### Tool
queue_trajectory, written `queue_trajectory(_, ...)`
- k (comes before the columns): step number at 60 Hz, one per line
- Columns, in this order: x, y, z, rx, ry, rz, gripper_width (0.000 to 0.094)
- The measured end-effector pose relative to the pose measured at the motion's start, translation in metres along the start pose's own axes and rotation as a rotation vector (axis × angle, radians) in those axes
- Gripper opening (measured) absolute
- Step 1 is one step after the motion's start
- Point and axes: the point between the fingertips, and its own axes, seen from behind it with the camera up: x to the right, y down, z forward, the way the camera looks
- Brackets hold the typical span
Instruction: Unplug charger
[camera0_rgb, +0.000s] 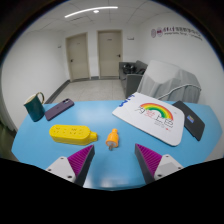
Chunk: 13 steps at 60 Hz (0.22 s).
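A yellow power strip (72, 133) lies on the blue table (100, 115), ahead of my left finger. An orange charger (113, 138) lies on the table just ahead of my fingers, a little right of the strip; whether it is plugged into the strip I cannot tell. My gripper (111, 160) is open, with its purple pads (78, 160) wide apart and nothing between them. It hovers over the near part of the table, short of the charger.
A white board with a rainbow picture (152, 115) lies ahead on the right, with a dark case (192, 118) beyond it. A dark phone (58, 108) and a teal cup (36, 106) stand at the left. A chair (160, 80) and doors stand beyond the table.
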Motion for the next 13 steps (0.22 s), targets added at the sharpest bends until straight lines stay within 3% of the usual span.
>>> queue_trajectory(13,-0.005,0.022,-0.089,0.023,0.088,0.046,0.0848)
